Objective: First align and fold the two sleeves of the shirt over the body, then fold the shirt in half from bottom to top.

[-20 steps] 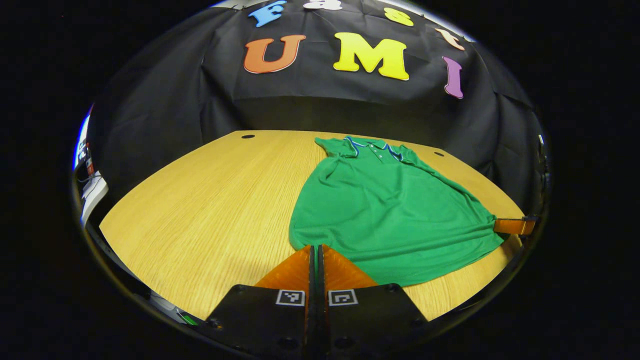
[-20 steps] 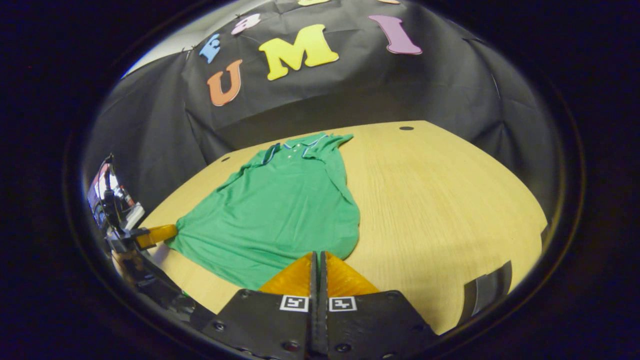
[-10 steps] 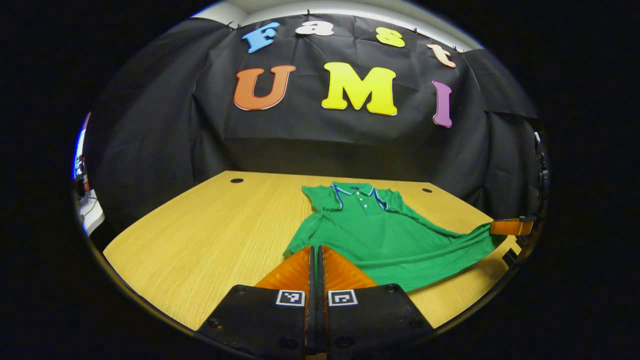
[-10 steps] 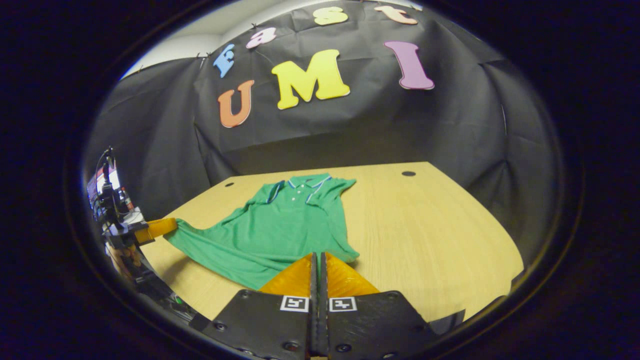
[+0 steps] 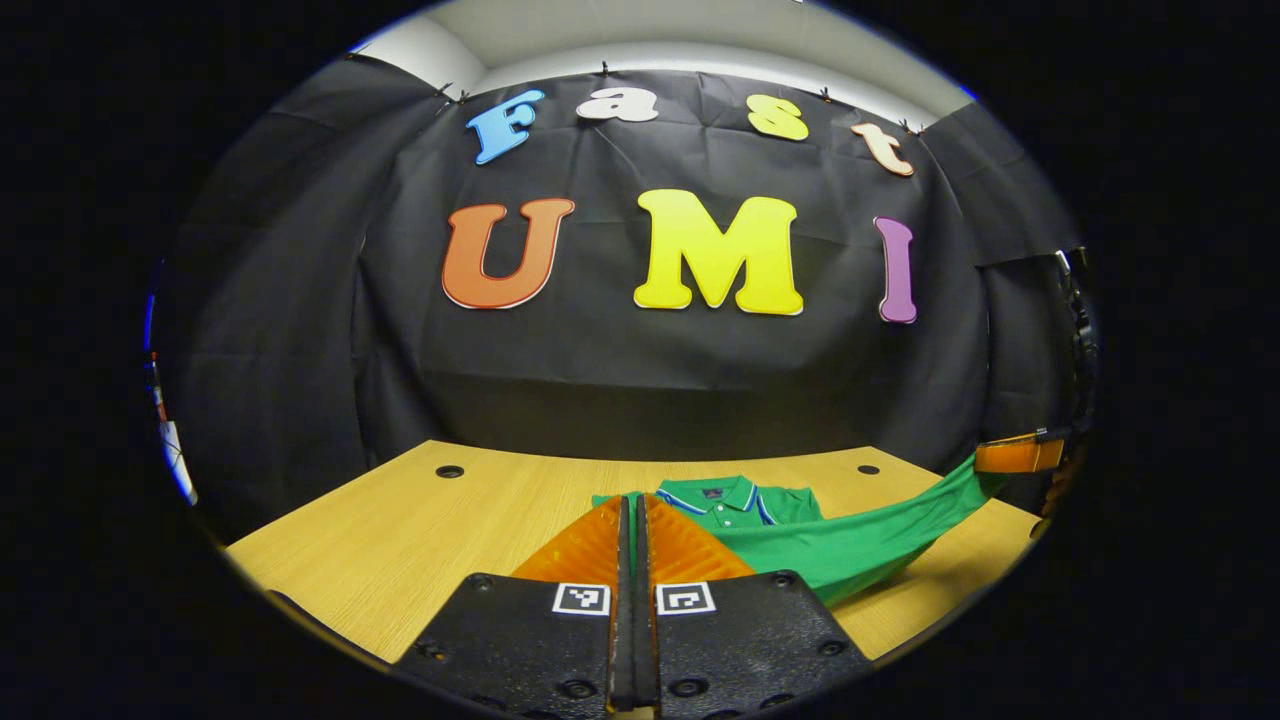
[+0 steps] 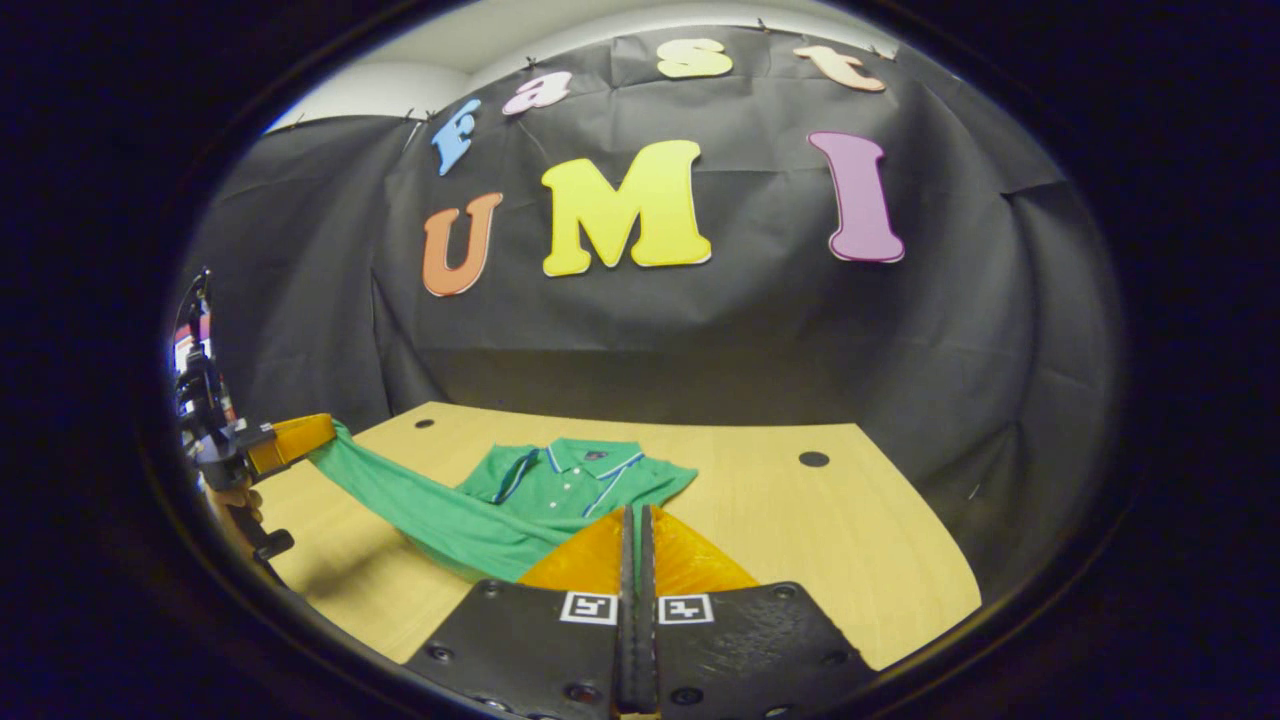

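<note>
Above the desk [image 5: 400, 520], left gripper [image 5: 632, 520] and right gripper [image 6: 634, 530] each have fingers closed tight on a bottom corner of the green polo shirt [image 6: 560, 485], hem raised taut between them; collar end lies on the desk.
</note>
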`<state>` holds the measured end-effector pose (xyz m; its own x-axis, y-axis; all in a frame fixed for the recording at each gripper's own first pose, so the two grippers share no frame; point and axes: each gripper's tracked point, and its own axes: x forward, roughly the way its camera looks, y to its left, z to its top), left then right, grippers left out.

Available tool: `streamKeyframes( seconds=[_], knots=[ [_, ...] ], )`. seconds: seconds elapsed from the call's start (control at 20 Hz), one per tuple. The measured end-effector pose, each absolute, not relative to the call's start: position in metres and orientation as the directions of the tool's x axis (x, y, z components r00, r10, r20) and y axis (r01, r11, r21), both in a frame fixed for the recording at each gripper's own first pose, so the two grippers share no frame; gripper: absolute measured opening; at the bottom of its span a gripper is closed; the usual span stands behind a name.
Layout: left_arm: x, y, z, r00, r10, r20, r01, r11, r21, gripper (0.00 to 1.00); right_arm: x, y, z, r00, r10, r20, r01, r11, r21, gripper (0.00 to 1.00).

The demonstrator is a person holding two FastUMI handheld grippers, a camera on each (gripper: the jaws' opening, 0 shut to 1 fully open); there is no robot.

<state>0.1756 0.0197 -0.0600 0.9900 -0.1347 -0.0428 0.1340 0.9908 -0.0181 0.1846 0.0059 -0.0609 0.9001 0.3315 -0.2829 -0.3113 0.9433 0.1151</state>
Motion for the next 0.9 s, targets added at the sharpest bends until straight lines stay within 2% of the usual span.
streamKeyframes(
  seconds=[0.05, 0.1, 0.4, 0.5, 0.6, 0.9],
  knots=[
    [0.190, 0.020, -0.058, 0.990, -0.134, -0.038, 0.134, 0.991, -0.011, 0.03, 0.197, 0.009, -0.057, 0.903, 0.330, -0.277, -0.311, 0.944, 0.109, 0.02],
    [0.205, 0.019, -0.055, 0.991, -0.134, -0.028, 0.134, 0.991, -0.005, 0.03, 0.212, 0.013, -0.053, 0.905, 0.328, -0.270, -0.314, 0.945, 0.093, 0.00],
    [0.301, 0.021, -0.056, 0.992, -0.123, -0.028, 0.124, 0.990, 0.072, 0.03, 0.316, 0.035, -0.055, 0.933, 0.248, -0.259, -0.264, 0.964, -0.025, 0.00],
    [0.326, 0.032, -0.051, 0.998, -0.055, 0.013, 0.053, 0.993, 0.104, 0.03, 0.350, 0.044, -0.070, 0.928, 0.224, -0.296, -0.242, 0.970, -0.024, 0.00],
    [0.358, 0.025, -0.049, 0.997, -0.055, 0.048, 0.047, 0.988, 0.148, 0.03, 0.380, 0.053, -0.091, 0.921, 0.195, -0.336, -0.222, 0.974, -0.044, 0.00],
    [0.422, 0.016, -0.114, 0.994, -0.080, -0.074, 0.093, 0.976, 0.195, 0.02, 0.460, 0.056, -0.130, 0.941, 0.114, -0.319, -0.148, 0.985, -0.086, 0.00]
  ],
)
